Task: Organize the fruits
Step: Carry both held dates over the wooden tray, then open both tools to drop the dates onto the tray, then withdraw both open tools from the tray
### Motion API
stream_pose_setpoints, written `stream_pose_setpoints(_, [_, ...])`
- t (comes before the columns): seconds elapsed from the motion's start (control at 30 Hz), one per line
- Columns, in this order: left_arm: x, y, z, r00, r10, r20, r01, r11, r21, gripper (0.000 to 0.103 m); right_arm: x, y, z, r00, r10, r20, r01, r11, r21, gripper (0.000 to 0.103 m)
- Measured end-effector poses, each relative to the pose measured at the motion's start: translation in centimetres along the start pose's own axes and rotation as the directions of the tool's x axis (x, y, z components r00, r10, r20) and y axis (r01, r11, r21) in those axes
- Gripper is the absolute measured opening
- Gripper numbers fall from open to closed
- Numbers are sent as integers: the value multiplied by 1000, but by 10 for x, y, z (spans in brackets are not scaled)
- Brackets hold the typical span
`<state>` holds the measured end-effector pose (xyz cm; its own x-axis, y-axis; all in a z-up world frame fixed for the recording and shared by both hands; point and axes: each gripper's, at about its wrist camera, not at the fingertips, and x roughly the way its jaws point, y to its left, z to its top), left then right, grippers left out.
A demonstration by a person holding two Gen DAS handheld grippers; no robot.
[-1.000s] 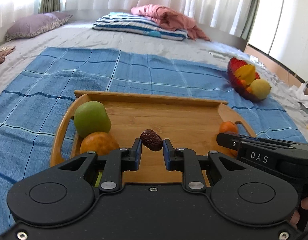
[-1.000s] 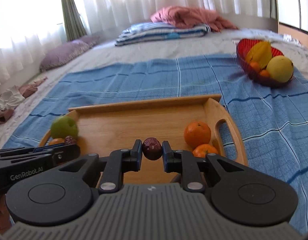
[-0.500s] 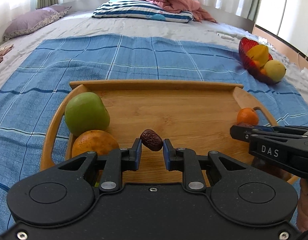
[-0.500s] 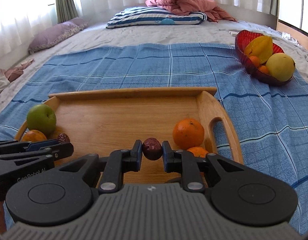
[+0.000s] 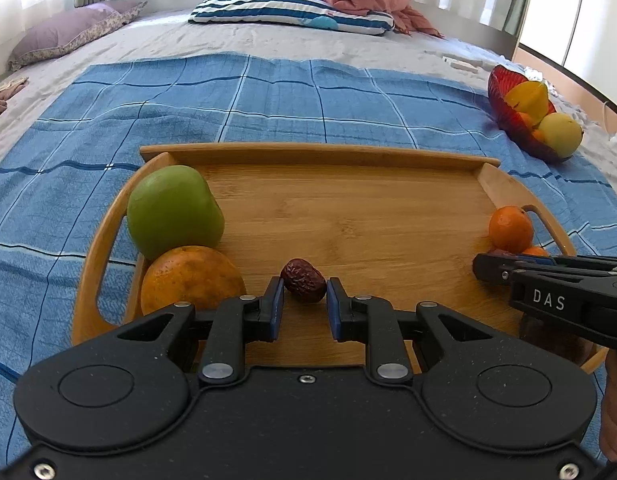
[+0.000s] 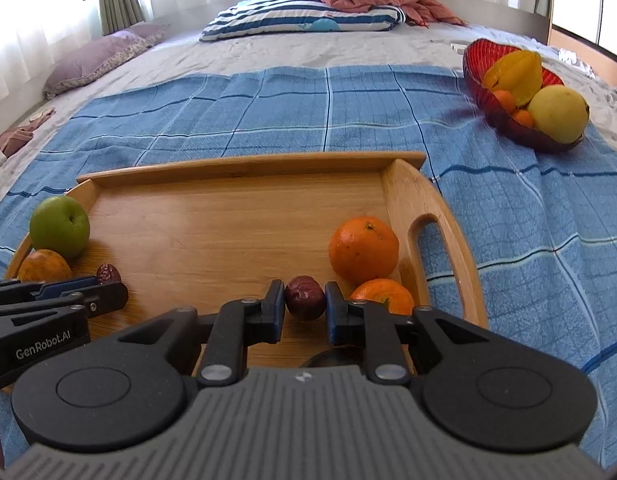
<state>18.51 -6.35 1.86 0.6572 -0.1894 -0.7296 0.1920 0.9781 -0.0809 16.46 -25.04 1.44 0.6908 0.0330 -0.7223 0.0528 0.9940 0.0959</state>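
Note:
A wooden tray [image 5: 348, 152] lies on a blue checked blanket. My left gripper [image 5: 305, 307] is shut on a wrinkled red date [image 5: 303, 280] just above the tray's near left part, beside a green apple [image 5: 174, 210] and an orange [image 5: 192, 276]. My right gripper [image 6: 304, 307] is shut on another red date [image 6: 305, 297] above the tray's near right part, beside a tangerine [image 6: 363, 250] and a second tangerine [image 6: 382, 296]. Each gripper shows in the other's view: the right gripper [image 5: 478, 268] and the left gripper [image 6: 122, 292].
A red bowl [image 6: 474, 60] with a starfruit [image 6: 514, 70], a yellow fruit [image 6: 558, 114] and small oranges stands on the blanket at the far right. A striped pillow [image 5: 292, 10], a pink quilt and a purple pillow [image 5: 68, 32] lie farther back.
Both grippers have tilted down and risen a little over the tray, each still holding its date. The fruits on the tray have not moved.

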Motion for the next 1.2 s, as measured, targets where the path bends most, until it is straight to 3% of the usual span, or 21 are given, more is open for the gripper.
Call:
stream_pose_setpoints(0.4, [2, -3, -3, 1000, 1, 10, -1, 1000, 20, 23, 2, 3, -1, 1000, -2, -2, 2, 1000, -18, 26])
stream_pose_setpoints(0.53, [1, -3, -2, 1000, -8, 7, 8, 1000, 10, 23, 2, 1, 1, 1000, 17, -5, -17, 1000, -5, 46])
stream_pose_setpoints(0.63, [-1, 0, -1, 1000, -31, 5, 31, 1000, -5, 37, -1, -2, 1, 999, 41, 8, -41, 999, 11, 55])
stream_pose_setpoints(0.7, [-6, 2, 0, 998, -58, 10, 58, 998, -11, 54, -4, -4, 1, 998, 54, 24, -54, 998, 16, 60])
stream_pose_setpoints(0.83, [-16, 1, -1, 998, -60, 25, 60, 998, -2, 67, -16, -7, 1, 996, 71, 60, -72, 997, 16, 66])
stream_pose_setpoints(0.87, [-20, 1, -1, 998, -59, 31, 59, 998, 4, 74, -20, -8, 0, 994, 77, 74, -78, 997, 16, 69])
stream_pose_setpoints(1.2, [-66, -1, -22, 988, -82, 133, 79, 996, 29, 94, -70, -10, -32, 966, 65, 249, -55, 997, -47, 88])
